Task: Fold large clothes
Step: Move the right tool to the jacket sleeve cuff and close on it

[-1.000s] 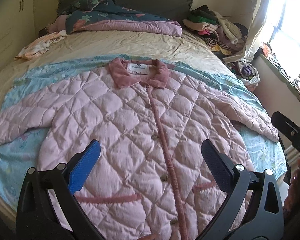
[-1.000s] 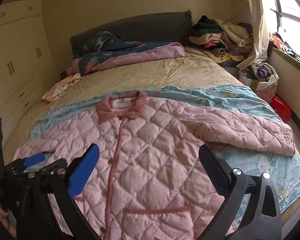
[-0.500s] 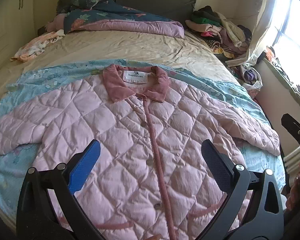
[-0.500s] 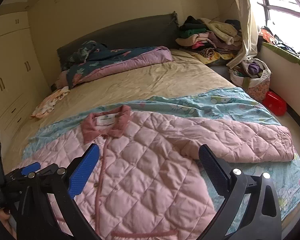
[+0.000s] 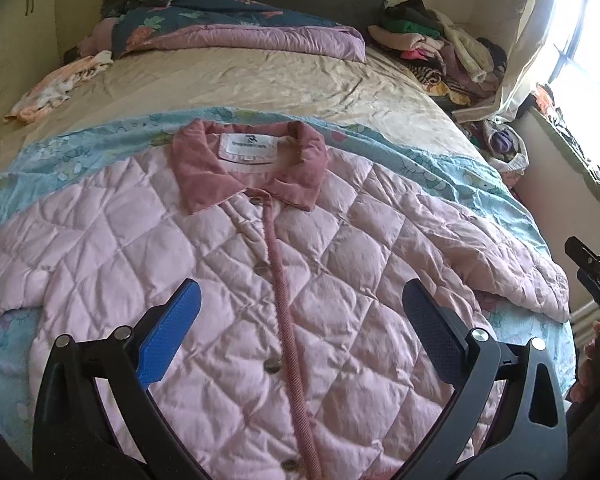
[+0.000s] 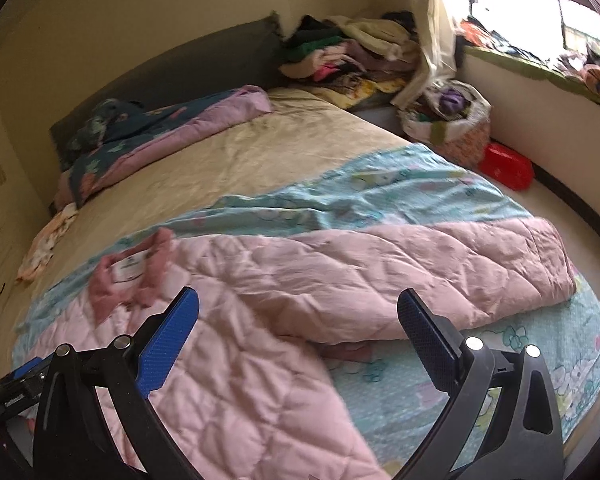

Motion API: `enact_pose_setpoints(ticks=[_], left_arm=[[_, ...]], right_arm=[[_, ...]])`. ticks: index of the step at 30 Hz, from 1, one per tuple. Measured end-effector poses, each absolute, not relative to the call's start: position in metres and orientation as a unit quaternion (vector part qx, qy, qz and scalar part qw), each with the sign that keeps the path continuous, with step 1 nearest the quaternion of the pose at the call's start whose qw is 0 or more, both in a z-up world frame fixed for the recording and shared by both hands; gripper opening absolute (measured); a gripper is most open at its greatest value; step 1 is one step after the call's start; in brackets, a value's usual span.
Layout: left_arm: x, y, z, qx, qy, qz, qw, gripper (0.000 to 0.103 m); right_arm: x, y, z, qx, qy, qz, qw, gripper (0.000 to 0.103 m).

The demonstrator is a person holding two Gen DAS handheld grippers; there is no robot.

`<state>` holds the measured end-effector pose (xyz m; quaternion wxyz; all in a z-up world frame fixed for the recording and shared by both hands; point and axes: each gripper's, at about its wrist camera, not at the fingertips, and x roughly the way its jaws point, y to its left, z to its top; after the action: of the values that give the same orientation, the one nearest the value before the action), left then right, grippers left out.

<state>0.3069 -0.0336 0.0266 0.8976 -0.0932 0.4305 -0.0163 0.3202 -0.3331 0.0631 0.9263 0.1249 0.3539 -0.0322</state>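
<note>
Left wrist view: the left gripper [image 5: 300,320], jaws wide and empty, hovers over a pink quilted jacket [image 5: 228,280] spread front-up on a light-blue sheet [image 5: 452,168] on the bed [image 5: 260,84]; its hem is cut off at the near edge. Right wrist view, slightly blurred: the right gripper [image 6: 298,328], also wide, faces the jacket's right sleeve [image 6: 420,268]; a clothes pile [image 6: 352,56] lies far right by the window [image 6: 532,4].
</note>
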Motion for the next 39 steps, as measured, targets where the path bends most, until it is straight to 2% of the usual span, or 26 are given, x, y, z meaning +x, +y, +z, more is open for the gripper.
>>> enact_pose_setpoints(ticks=[23, 33, 39], left_arm=[[0.365, -0.083, -0.028, -0.068, 0.463, -0.011, 0.884, 0.095], [0.385, -0.084, -0.034, -0.068, 0.462, 0.004, 0.884, 0.095], [0.389, -0.072, -0.032, -0.07, 0.459, 0.015, 0.885, 0.095]], right_arm=[[0.338, -0.486, -0.04, 0.249, 0.405, -0.19, 0.859, 0.099], [0.337, -0.543, -0.078, 0.34, 0.407, -0.235, 0.815, 0.099], [0.344, -0.57, -0.091, 0.376, 0.376, -0.25, 0.809, 0.099]])
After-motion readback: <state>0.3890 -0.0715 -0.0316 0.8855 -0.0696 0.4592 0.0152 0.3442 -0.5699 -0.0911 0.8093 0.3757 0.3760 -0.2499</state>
